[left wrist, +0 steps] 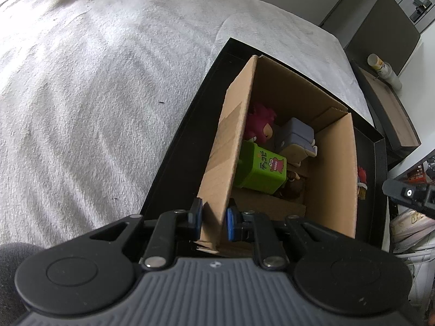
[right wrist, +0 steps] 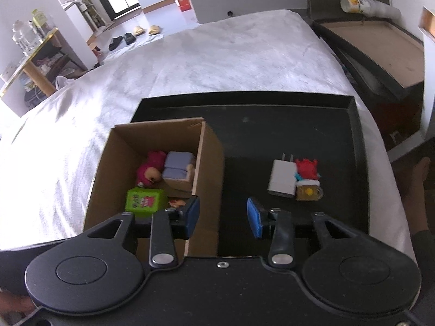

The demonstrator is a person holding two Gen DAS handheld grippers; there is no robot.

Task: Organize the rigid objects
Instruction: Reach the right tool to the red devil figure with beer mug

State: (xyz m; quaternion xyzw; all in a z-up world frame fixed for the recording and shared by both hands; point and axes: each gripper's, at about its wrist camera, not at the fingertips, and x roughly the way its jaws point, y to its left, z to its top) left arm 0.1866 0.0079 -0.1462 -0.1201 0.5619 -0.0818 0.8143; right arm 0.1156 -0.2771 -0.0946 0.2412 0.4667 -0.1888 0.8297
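Observation:
A cardboard box (left wrist: 334,168) stands in a black tray (left wrist: 185,135) on a bed. In it lie a green cube (left wrist: 261,169), a pink plush figure (left wrist: 261,122) and a grey block toy (left wrist: 296,135). My left gripper (left wrist: 213,217) is shut on the box's left wall (left wrist: 225,157). In the right wrist view the box (right wrist: 209,157) is at left with the same toys, the green cube (right wrist: 144,199) nearest. My right gripper (right wrist: 224,214) is open and empty over the tray (right wrist: 272,130), above the box's right wall. A white charger (right wrist: 282,178), a red figure (right wrist: 307,168) and a small mug toy (right wrist: 308,193) lie on the tray.
The grey-white bedspread (left wrist: 95,95) surrounds the tray. A dark open box (right wrist: 380,43) with a paper-cup stack (right wrist: 367,4) stands at the bed's right side. Shelves and slippers (right wrist: 130,36) are on the floor beyond.

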